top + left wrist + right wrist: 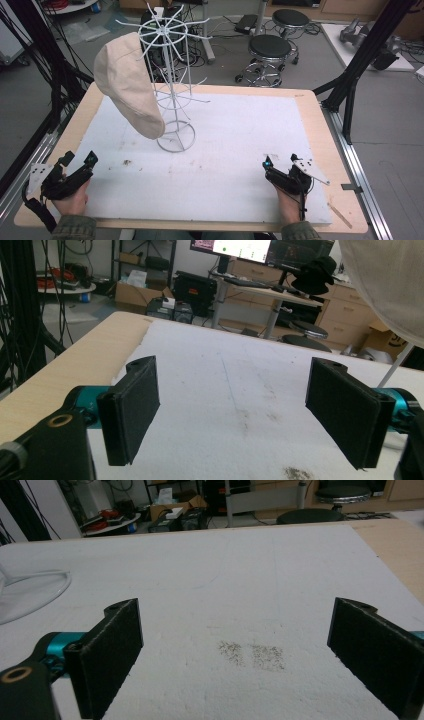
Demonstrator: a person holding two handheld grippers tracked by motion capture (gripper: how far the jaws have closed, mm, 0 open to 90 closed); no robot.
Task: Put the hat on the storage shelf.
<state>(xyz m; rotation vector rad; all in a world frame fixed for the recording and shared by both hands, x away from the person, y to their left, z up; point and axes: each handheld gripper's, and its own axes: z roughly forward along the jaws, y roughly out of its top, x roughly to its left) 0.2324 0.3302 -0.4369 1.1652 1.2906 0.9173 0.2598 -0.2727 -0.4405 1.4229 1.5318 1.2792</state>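
My left black two-jaw gripper (pixel 75 172): held in my left hand (pixel 72 202) at the near left corner of the table, jaws spread wide, nothing between them. In the left gripper view (pixel 232 412) its pads stand far apart over bare white surface.

My right black two-jaw gripper (pixel 280 172): held in my right hand (pixel 289 207) at the near right, jaws likewise wide apart and empty; grey three-cornered plate (pixel 311 170) on top. In the right gripper view (pixel 235 660) a faint dark smudge (pixel 252 656) lies on the mat between the pads.

White foam mat (pixel 240 150): covers most of the pale wooden table (pixel 320 125); marked with small brownish specks.

White wire hat stand with round base ring and spoked top (pixel 172 90): upright on the mat's far left, well apart from both grippers.

Beige fabric cap (pixel 129 82): hangs on the stand's left side, tilted, its lower edge near the base ring; whether it touches the mat I cannot tell. Its edge (pixel 385 285) appears at the upper right of the left gripper view.

Two black round stools (pixel 270 50): on the floor beyond the table.
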